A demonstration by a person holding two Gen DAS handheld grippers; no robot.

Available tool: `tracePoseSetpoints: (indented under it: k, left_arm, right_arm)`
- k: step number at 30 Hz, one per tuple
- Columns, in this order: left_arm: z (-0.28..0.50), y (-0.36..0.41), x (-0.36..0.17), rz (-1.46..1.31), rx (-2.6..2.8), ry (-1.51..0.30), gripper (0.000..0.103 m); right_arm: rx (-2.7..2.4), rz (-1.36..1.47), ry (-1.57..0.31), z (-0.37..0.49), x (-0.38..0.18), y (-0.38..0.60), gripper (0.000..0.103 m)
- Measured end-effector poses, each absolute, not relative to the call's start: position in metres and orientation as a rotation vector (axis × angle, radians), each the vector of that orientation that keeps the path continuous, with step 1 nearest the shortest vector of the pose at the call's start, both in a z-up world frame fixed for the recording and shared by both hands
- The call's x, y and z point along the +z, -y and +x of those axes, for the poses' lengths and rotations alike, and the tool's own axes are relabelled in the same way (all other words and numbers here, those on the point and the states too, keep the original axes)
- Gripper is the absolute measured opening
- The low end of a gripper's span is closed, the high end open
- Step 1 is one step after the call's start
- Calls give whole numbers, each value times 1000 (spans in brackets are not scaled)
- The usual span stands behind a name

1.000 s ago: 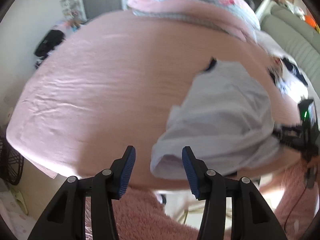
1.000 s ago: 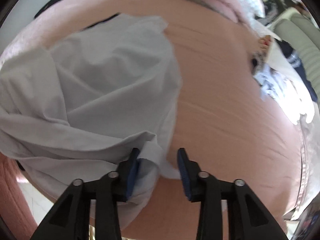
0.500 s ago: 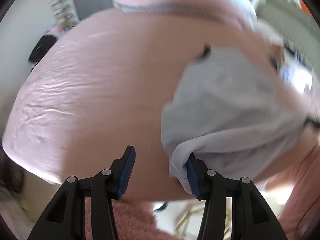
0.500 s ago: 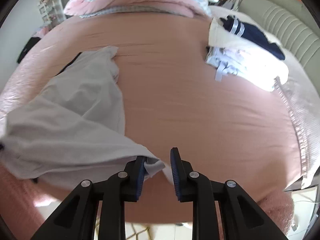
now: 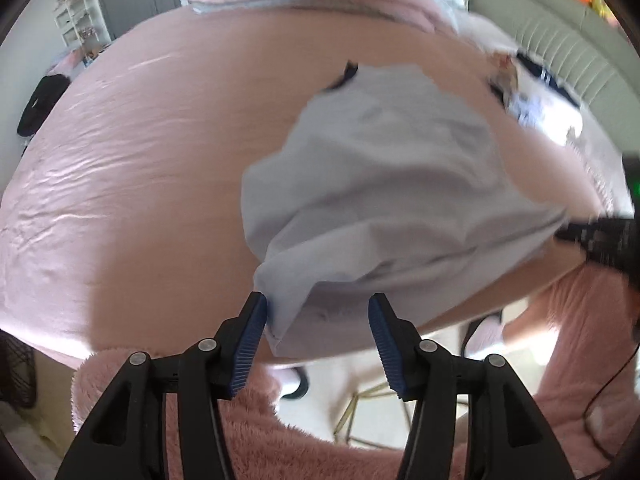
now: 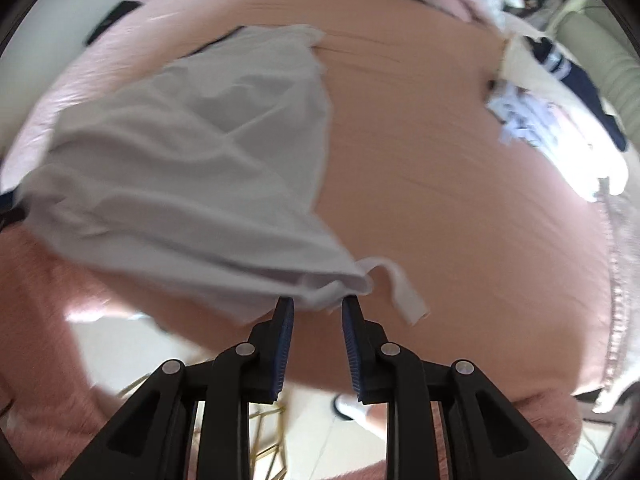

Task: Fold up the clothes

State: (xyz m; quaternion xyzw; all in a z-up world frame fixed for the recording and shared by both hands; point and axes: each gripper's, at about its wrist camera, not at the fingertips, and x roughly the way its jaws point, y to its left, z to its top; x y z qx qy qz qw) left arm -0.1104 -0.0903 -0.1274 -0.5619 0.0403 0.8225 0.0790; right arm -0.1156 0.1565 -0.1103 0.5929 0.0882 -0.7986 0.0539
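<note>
Already stretched, the shirt (image 5: 384, 184) could slip: right gripper (image 6: 317, 305) barely pinches its corner, left gripper (image 5: 316, 308) spread around the hem.

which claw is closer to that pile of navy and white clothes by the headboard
Right. The right claw sits at the grey garment's near corner on the pile's side; the left claw is at the garment's opposite corner, so the pile lies beyond the garment.

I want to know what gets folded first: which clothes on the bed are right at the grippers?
The pale grey garment at the bed's near edge; its hem reaches the right gripper and left gripper. The navy-and-white pile lies far off by the headboard.
</note>
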Motion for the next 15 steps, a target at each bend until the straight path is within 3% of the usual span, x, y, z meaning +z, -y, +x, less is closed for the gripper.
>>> tracePoseSetpoints:
  k: [4, 9, 12, 15]
  left_arm:
    - [-120, 97, -140, -1761, 2561, -219, 50]
    - [-123, 130, -108, -1631, 2735, -3, 50]
    - [-121, 134, -101, -1582, 2780, -36, 50]
    - [-120, 132, -106, -1599, 2775, -36, 50]
  right_arm:
    - [-2493, 1844, -185, -128, -116, -160, 24]
    - [-2496, 1811, -76, -117, -94, -170, 25]
    - [-2501, 1755, -1, -110, -80, -181, 36]
    - [-2502, 1746, 69, -100, -73, -201, 37]
